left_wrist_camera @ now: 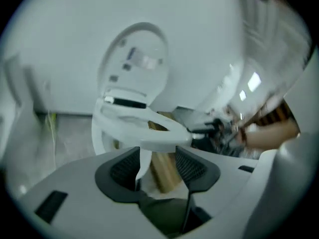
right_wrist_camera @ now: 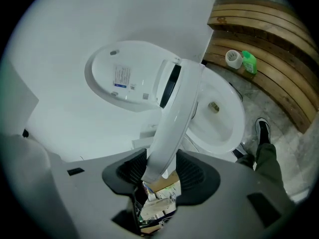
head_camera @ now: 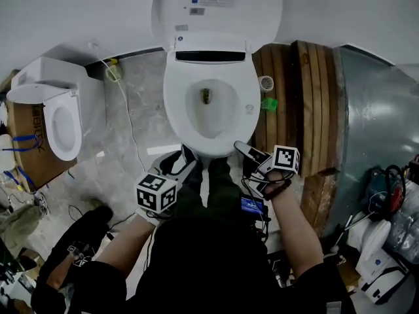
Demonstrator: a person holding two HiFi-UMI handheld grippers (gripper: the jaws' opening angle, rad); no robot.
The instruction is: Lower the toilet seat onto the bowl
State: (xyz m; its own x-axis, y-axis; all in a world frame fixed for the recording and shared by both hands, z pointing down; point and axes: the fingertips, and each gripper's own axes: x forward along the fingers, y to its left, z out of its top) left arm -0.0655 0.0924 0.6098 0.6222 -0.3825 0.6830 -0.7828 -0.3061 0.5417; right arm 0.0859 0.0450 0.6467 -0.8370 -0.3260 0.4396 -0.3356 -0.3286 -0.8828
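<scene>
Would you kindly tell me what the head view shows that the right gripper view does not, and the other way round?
Only the head view shows the second toilet at the left and the left gripper by the front of the bowl. Only the right gripper view shows the toilet seat edge-on, tilted up off the bowl, its front end clamped between the jaws of the right gripper. Both show the raised lid, the wooden planks, the tape roll and the green item.
</scene>
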